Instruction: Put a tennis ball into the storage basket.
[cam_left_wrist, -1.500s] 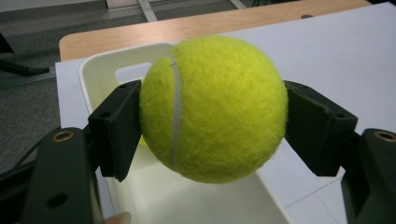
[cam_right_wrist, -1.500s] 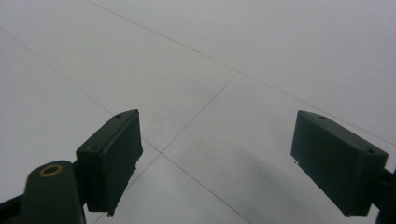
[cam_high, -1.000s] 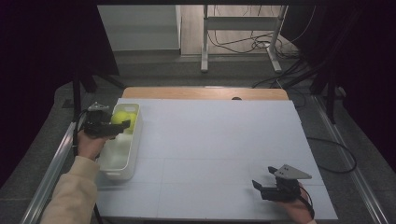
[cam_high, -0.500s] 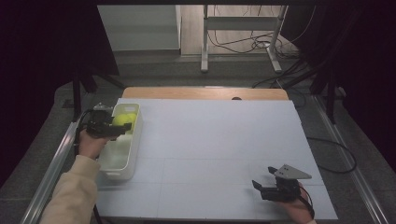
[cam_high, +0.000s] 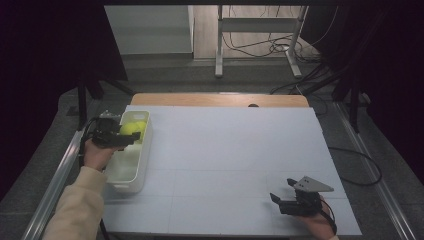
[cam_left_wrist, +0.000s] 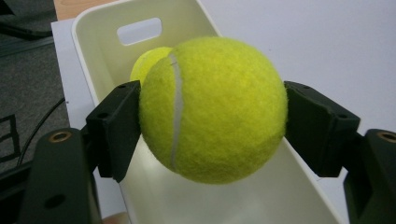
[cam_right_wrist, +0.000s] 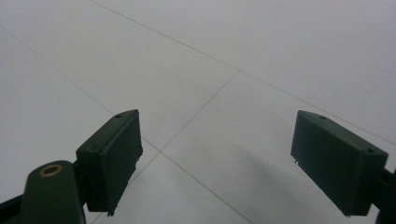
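A yellow tennis ball (cam_left_wrist: 215, 109) is clamped between the two black jaws of my left gripper (cam_left_wrist: 212, 135), one pad on each side. It hangs over the far end of a white plastic bin (cam_left_wrist: 107, 42). A second tennis ball (cam_left_wrist: 148, 63) lies in the bin just behind it. In the high view the left gripper (cam_high: 127, 139) holds the ball (cam_high: 129, 131) over the bin (cam_high: 131, 170) at the table's left edge, the other ball (cam_high: 142, 125) beside it. My right gripper (cam_high: 281, 194) stands open over the near right of the table, nothing between its jaws (cam_right_wrist: 215, 158).
The white table top (cam_high: 230, 150) carries faint grid lines. A wooden strip (cam_high: 215, 99) runs along its far edge. Metal rails (cam_high: 60, 175) flank both sides. The bin's near half holds nothing. Cables and a stand (cam_high: 260, 45) lie on the floor beyond.
The left hand has shifted slightly with the ball, staying over the bin's far end. The right gripper has not moved.
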